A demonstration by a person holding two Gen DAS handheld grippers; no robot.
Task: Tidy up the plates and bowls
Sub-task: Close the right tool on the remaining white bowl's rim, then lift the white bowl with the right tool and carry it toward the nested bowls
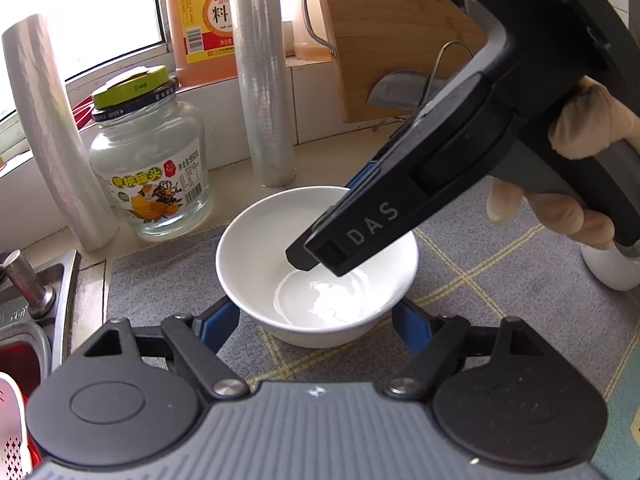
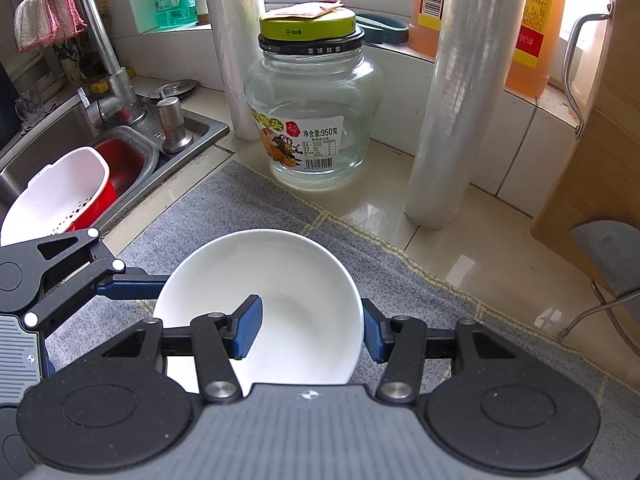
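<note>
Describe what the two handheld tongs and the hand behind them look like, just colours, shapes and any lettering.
Both are black plastic tongs with blue pads on the fingers, silver pivot bolts and a ribbed grey body bearing a small white cross mark. The left tongs show round black discs on either side of that body. The right tongs carry pale "DAS" lettering along one finger, and the hand gripping their grey handle wears a thin, pale disposable glove.
</note>
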